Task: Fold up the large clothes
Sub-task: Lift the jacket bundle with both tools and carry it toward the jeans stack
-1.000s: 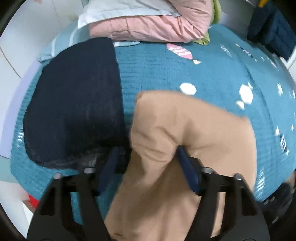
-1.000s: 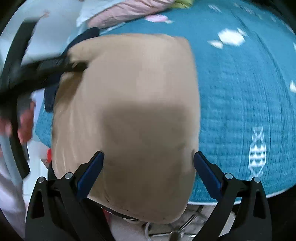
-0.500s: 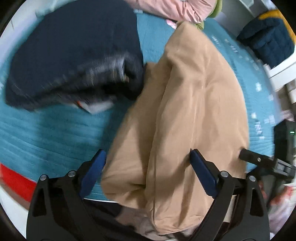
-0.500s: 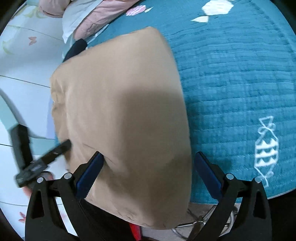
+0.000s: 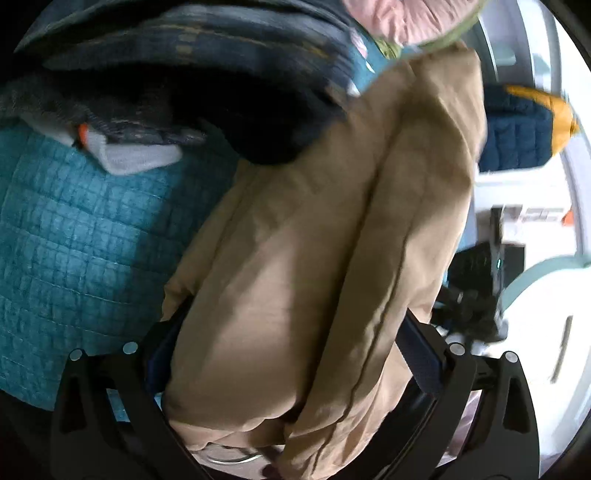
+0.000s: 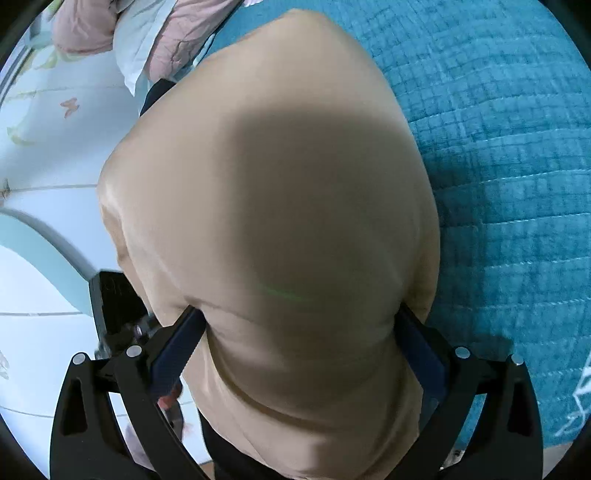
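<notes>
Left wrist view catches far more of the room than the other one: the left gripper (image 5: pixel 291 354) has its two fingers (image 5: pixel 421 354) spread wide on either side of a bundle of tan garment (image 5: pixel 332 240), the blue pads pressed into the cloth on both flanks, so it grips the folded bulk rather than pinching an edge. The cloth runs away from the camera in two long rolled folds, lying over the teal quilted bedspread (image 5: pixel 74 236). Just beside it, touching its upper left side, sits a heap of dark clothes (image 5: pixel 207 74) with a pale scrap poking out, and a pink bundle (image 5: pixel 399 18) shows past that. Off to the right hangs a navy quilted jacket (image 5: pixel 517 133) with a yellow lining. From the right wrist, none of that pile appears; the right gripper (image 6: pixel 299 354) likewise stands wide, its fingers (image 6: pixel 177 350) bedded against a smooth, rounded hump of the same garment, lifted close to the lens, with open bedspread (image 6: pixel 517 147) to its right and pink bedding (image 6: pixel 155 33) at the top left.
</notes>
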{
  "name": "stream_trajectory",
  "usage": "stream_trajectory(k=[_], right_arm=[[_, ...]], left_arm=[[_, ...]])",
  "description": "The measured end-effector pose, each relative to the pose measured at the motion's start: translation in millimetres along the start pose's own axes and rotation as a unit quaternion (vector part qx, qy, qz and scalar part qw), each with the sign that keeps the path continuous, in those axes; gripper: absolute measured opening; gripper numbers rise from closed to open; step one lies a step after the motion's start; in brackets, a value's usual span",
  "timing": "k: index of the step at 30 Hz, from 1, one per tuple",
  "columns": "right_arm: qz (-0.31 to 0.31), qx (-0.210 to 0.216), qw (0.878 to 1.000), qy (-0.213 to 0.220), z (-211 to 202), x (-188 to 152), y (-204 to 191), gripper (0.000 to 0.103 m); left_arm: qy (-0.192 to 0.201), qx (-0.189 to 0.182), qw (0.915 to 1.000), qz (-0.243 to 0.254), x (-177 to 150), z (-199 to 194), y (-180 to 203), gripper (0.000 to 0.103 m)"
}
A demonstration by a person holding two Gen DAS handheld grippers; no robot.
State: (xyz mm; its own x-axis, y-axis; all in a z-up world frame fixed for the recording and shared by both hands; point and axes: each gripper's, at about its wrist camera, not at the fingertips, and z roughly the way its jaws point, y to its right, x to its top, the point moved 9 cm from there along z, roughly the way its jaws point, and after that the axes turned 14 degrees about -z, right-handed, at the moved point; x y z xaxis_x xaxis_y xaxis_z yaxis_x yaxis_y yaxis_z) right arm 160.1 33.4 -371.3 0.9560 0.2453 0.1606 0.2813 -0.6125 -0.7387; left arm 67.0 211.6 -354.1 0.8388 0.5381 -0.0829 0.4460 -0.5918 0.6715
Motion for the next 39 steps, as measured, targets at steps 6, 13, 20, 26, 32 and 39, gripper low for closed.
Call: stream_trajectory(k=[6, 13, 20, 26, 32, 39], right_arm=[[0.033, 0.021, 0.998, 0.056, -7.9, 1.2, 3.4, 0.095], [-0.055, -0.042, 0.993, 0.096, -28.2, -1.2, -40.2, 0.059], [-0.125, -0.006, 0.983, 0.132, -63.7, 11.5, -104.1, 0.047], [-0.195, 0.005, 0.968, 0.155, -81.2, 36.3, -170.2, 0.047], [-0.276, 0.028, 0.947, 0.160, -94.8, 60.1, -258.7, 0.047], [-0.351, 0.074, 0.920, 0.157, -78.0, 99.6, -378.7, 0.047]], left_arm=[[0.025, 0.007, 0.9994, 0.024, -23.1, 1.0, 12.1, 0.095], [0.075, -0.001, 0.9972, 0.002, -31.7, -29.3, 18.8, 0.047], [0.133, -0.017, 0.9897, 0.050, -46.3, -73.5, 62.7, 0.036], [0.177, -0.035, 0.9804, 0.078, -44.8, -128.1, 89.5, 0.036], [0.253, -0.047, 0.9613, 0.099, -42.5, -206.2, 114.2, 0.036], [0.362, -0.003, 0.9238, 0.124, -17.2, -337.3, 127.3, 0.036]])
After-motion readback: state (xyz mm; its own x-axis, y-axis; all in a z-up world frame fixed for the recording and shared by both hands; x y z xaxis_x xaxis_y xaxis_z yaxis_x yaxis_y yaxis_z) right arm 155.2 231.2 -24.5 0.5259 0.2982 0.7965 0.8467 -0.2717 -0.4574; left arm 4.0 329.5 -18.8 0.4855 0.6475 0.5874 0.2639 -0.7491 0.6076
